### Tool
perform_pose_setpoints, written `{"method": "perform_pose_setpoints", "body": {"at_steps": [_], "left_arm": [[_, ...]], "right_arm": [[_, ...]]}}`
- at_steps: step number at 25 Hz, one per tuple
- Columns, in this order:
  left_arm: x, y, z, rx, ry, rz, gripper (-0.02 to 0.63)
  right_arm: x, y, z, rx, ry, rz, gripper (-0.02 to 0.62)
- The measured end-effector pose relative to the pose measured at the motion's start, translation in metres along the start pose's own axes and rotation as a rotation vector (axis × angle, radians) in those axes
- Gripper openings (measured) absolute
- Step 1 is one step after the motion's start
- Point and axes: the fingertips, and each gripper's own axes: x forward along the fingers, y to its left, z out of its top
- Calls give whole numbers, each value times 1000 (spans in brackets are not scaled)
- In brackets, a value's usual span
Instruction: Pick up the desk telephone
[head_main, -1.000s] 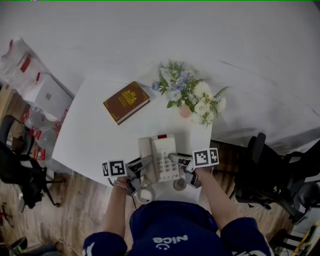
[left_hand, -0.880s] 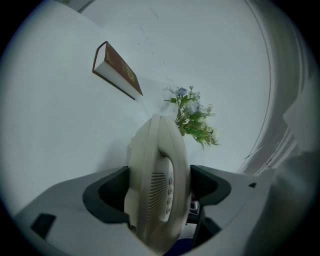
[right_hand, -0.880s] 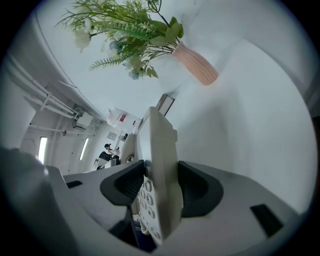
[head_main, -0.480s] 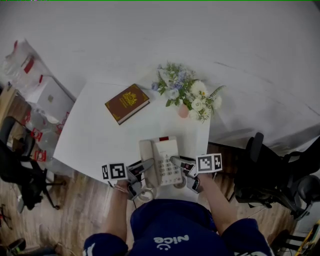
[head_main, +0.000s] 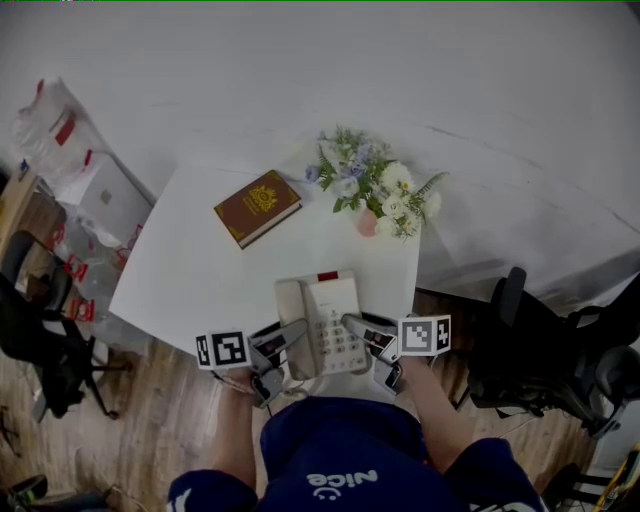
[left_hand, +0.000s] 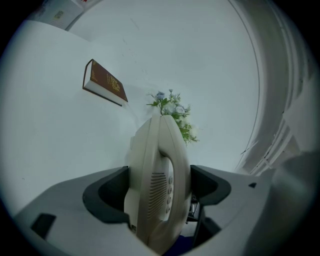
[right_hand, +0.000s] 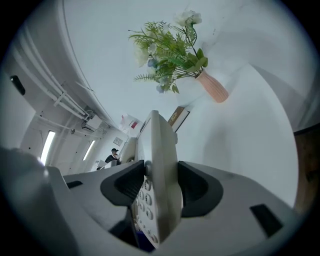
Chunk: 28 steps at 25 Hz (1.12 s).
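Left gripper (head_main: 287, 338) (left_hand: 160, 186): hand-held, jaws closed partway onto the left edge of the desk telephone (head_main: 325, 320) (left_hand: 156, 170), both dark pads pressed against its cream casing on the side where the handset (head_main: 291, 318) lies. Right gripper (head_main: 356, 326) (right_hand: 156, 187): hand-held, jaws likewise clamped on the telephone's right edge (right_hand: 161, 165), just beside the keypad (right_hand: 145, 210); marker cube (head_main: 425, 334) facing up. Desk telephone: cream, push-button, with a red patch at its far end, held between the two grippers at the near edge of the white table (head_main: 190, 270), straight in front of the person's torso; whether it has left the tabletop cannot be told. Beyond it, well apart: a maroon hardback book (head_main: 257, 207) (left_hand: 105, 83) with a gold emblem, lying flat toward the far left; a pink vase (head_main: 369, 222) (right_hand: 212, 86) of white and blue flowers (head_main: 378, 188) (left_hand: 172, 112) (right_hand: 167, 50) with greenery, toward the far right. Surroundings: a pale wall behind the table; wood flooring; dark office chairs, one to the left (head_main: 40, 330) and one to the right (head_main: 530, 340); plastic-wrapped packages (head_main: 75, 165) with red labels at the left. The right gripper view also shows a distant person (right_hand: 114, 155) under ceiling lights.
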Motion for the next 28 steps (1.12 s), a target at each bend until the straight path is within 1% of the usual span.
{"method": "perform_pose_setpoints", "body": {"at_steps": [3,13,17,22,26,28], "left_arm": [[-5,-7,-1,10,-1,16,387],[-10,-41,-2,65,-22,-10,387],[-14,-52,-1,92,-35,5,387],[-20,-75,2,138,-42,-21,387],[-22,-93,7,157,-78,-46,387],[-25,-103,11,189,-91,-65,387]], "right_arm": [[-6,8,0,-2,-16,5,229],[-29,31,6,-40,-72,19,229],[-39,42,9,-55,-93,26,229],[-50,61,15,-92,-115,44,229],[-59,73,22,-113,-151,59,229],[-63,81,26,-127,-163,69,229]]}}
